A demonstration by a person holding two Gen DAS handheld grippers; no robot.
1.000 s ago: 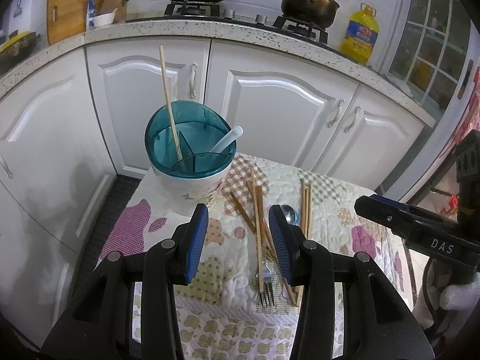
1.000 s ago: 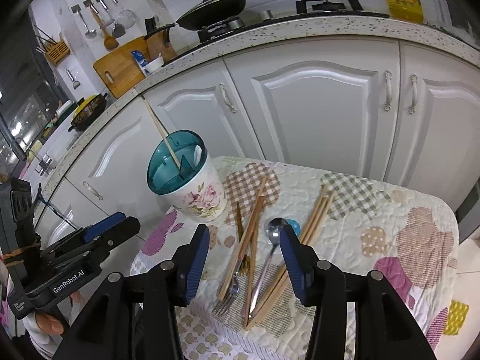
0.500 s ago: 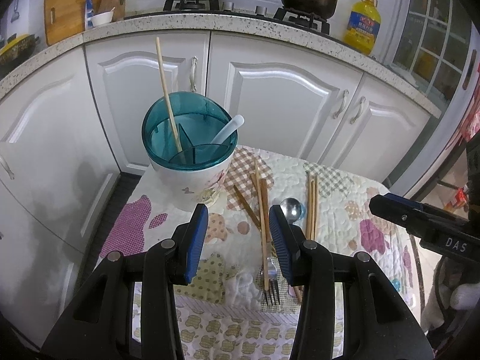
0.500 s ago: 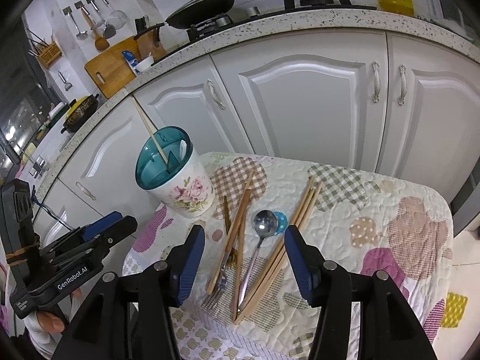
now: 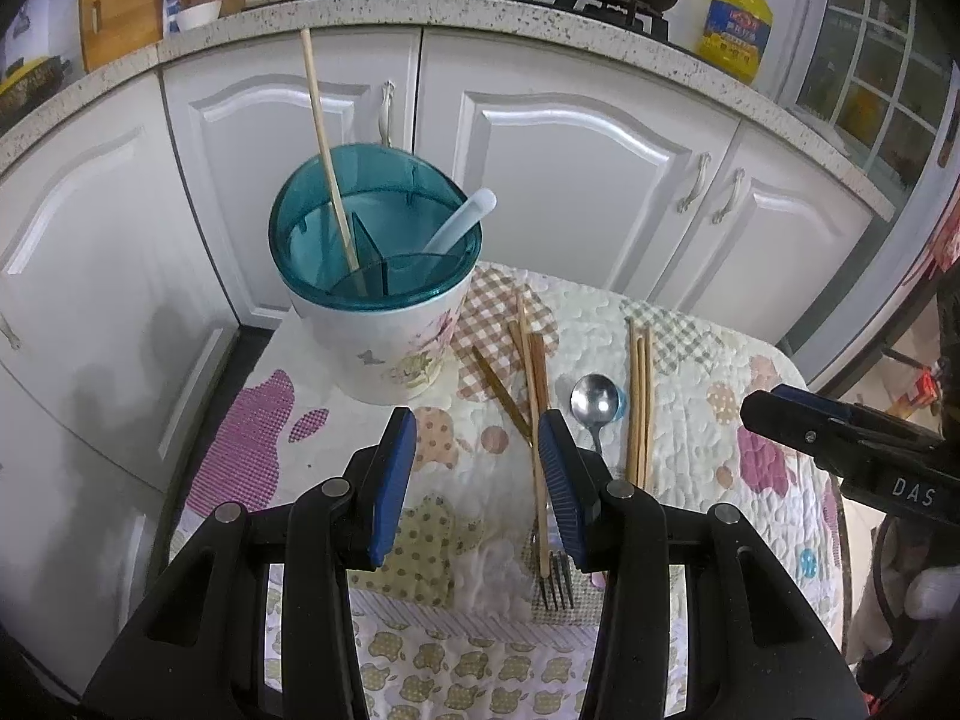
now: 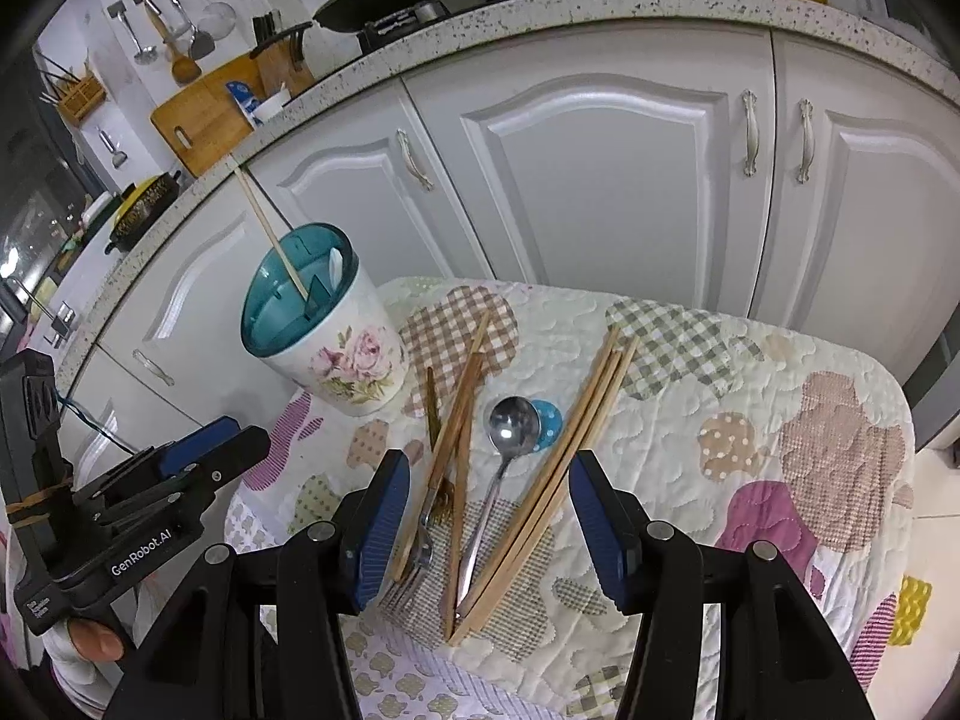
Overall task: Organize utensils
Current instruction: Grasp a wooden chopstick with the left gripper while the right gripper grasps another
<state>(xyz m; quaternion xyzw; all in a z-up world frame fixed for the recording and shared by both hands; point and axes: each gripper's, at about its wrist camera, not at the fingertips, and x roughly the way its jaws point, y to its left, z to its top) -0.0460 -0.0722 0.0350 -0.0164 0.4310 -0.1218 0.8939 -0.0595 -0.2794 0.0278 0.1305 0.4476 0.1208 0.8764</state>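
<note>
A floral holder (image 5: 384, 354) with a teal divided insert stands at the table's back left; one chopstick (image 5: 327, 168) and a white spoon handle (image 5: 462, 222) stand in it. On the quilted cloth lie loose chopsticks (image 6: 459, 414), a metal spoon (image 6: 510, 426), a second bundle of chopsticks (image 6: 576, 438) and a fork (image 6: 420, 546). My right gripper (image 6: 491, 465) hovers open above the spoon and chopsticks, touching nothing. My left gripper (image 5: 475, 420) is open in front of the holder, with chopsticks (image 5: 534, 384) and the fork (image 5: 555, 582) just beside its right finger.
White kitchen cabinets (image 6: 600, 180) stand close behind the small table (image 6: 810, 420). The counter above carries a hob with pans, a cutting board and a yellow oil bottle (image 5: 735, 24). Each gripper shows at the edge of the other's view.
Both grippers have sunk a little toward the table, so the utensils look nearer. The right jaws have widened slightly. Nothing on the table has moved.
</note>
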